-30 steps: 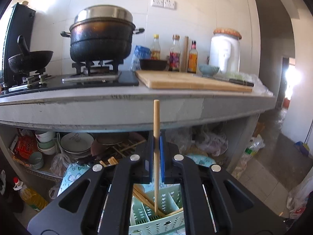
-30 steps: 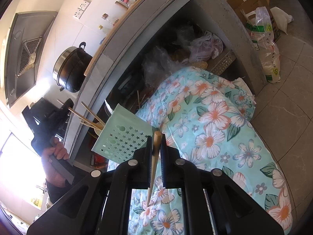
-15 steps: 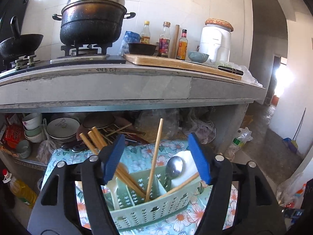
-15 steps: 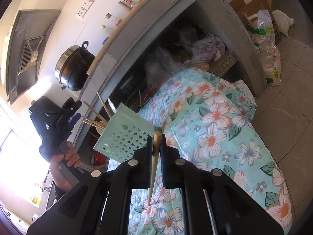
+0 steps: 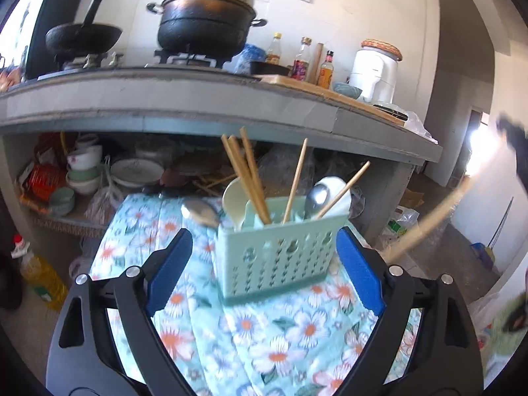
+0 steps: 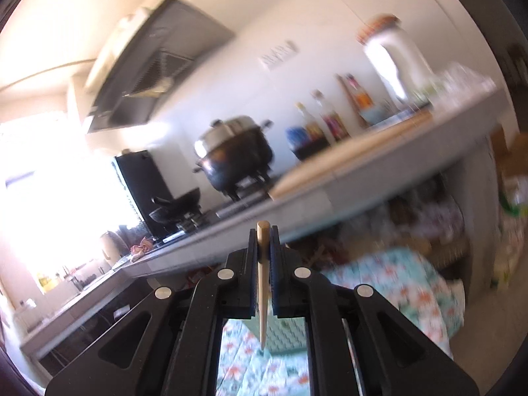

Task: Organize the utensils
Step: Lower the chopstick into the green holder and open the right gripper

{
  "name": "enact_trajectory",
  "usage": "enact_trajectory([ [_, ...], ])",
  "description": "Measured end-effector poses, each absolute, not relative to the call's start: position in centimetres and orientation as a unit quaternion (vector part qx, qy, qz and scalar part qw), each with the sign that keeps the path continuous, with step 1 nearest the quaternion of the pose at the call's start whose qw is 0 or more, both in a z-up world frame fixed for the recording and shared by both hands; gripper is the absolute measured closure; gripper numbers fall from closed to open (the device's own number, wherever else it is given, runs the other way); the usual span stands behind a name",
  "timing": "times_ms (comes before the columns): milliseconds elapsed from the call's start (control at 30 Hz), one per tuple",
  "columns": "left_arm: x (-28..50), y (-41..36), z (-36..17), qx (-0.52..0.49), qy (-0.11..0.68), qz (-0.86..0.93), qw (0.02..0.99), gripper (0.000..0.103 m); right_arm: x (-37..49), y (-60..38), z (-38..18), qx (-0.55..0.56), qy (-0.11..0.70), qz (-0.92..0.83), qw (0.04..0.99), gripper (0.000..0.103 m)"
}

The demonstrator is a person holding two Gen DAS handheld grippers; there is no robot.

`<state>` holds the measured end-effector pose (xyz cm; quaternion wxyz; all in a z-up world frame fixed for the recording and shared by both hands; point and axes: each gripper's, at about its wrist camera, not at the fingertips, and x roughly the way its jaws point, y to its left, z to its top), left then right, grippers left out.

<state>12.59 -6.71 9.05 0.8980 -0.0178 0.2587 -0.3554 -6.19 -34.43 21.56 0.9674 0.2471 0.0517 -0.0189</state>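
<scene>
A pale green perforated basket stands on a floral cloth. It holds several wooden chopsticks, a white spoon and a metal spoon. My left gripper is near the basket's front, its jaws opening wide; the blue pads flank the basket without pressing on it. Another metal spoon lies on the cloth to the basket's left. My right gripper is shut on a single chopstick, held high above the basket. That chopstick shows as a blur at the right of the left wrist view.
A grey concrete counter runs behind, bearing a black pot, a wok, bottles and a white jar. Bowls and plates fill the shelf beneath. An oil bottle stands on the floor at left.
My left gripper let go of its chopstick, which now stands in the basket, opened wide and drew back. My right gripper rose from the cloth with its chopstick and rolled.
</scene>
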Motion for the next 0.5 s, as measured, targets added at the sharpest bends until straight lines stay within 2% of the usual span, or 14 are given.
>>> enact_trajectory([
  [200,11.9,-4.4,7.4,-0.027,0.269,-0.342,0.9,0.016,2.0,-30.3,25.3,0.132,0.067,-0.029,0.989,0.096],
  [500,13.0,-2.1,5.8,-0.03,0.278,-0.334,0.9,0.015,10.7,-26.6,22.3,0.051,0.155,-0.033,0.986,0.096],
])
